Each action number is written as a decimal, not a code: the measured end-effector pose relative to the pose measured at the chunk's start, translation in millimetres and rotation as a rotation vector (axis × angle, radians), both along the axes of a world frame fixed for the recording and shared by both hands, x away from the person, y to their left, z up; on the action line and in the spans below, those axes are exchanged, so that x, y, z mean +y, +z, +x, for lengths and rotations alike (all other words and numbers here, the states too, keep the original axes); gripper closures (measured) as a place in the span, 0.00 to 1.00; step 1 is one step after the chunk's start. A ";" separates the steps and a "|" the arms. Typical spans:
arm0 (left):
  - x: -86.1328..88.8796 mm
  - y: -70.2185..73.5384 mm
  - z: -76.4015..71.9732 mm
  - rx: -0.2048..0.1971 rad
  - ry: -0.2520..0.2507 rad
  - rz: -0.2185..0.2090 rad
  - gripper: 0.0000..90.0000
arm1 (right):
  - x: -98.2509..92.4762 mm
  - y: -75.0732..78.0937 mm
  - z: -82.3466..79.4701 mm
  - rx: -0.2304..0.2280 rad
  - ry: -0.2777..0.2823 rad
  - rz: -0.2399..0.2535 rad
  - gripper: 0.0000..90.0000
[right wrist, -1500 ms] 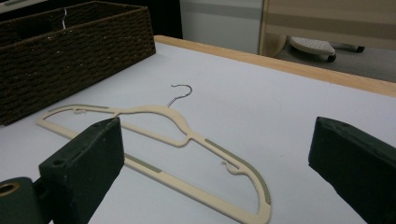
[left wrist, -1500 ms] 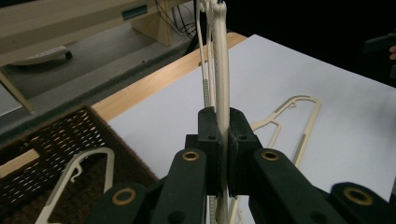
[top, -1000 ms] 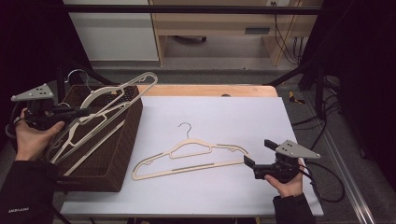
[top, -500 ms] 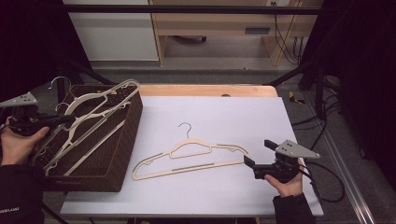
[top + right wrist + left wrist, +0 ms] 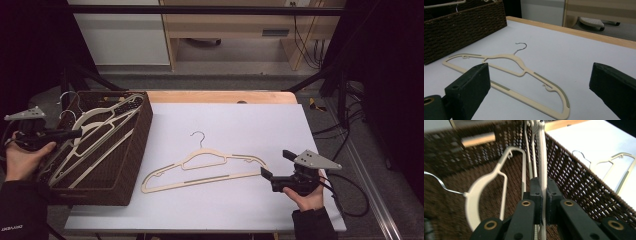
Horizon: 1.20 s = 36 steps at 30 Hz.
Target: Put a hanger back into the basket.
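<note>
The left gripper has its jaws pinching a cream hanger over the basket at the tabletop's left edge; lift it straight, clear of the other hangers; the right gripper, jaws spread, faces the hanger on the tabletop mid-tabletop

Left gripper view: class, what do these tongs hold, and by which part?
The left tongs are shut on a cream hanger in the woven basket, pinching one thin bar. The right tongs hold nothing.

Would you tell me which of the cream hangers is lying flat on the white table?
The lone hanger before the open right gripper; the others sit in the wicker basket.
</note>
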<state>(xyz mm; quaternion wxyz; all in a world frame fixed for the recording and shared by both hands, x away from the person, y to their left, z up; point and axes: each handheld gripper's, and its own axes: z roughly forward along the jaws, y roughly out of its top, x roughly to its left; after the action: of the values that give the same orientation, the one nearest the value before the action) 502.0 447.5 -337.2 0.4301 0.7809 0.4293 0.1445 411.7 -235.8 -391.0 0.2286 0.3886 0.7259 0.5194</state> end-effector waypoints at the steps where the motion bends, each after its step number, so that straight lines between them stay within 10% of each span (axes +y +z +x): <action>1: -1.6 -3.6 0.9 0.011 0.000 0.000 0.96 | -0.2 0.0 0.0 0.000 0.000 -0.002 0.04; 8: -14.2 -31.1 7.2 0.112 0.005 0.017 0.94 | -0.1 0.0 0.1 0.001 0.001 -0.002 0.04; 16: -4.3 -42.3 6.7 0.180 0.170 0.088 0.88 | 0.2 -0.1 0.2 0.002 0.002 -0.001 0.04; 26: -12.0 -22.3 -13.0 -0.006 0.285 0.117 0.53 | 0.3 -0.2 0.2 0.002 0.001 0.000 0.04; 36: -54.2 3.1 -45.5 -0.215 0.186 0.001 0.32 | 0.9 -0.3 0.5 0.000 0.001 0.003 0.04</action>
<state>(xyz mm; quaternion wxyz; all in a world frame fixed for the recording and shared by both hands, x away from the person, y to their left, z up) 456.5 393.2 -334.1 0.4579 0.7180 0.4511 0.2670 412.1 -234.9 -391.3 0.2278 0.3887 0.7254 0.5204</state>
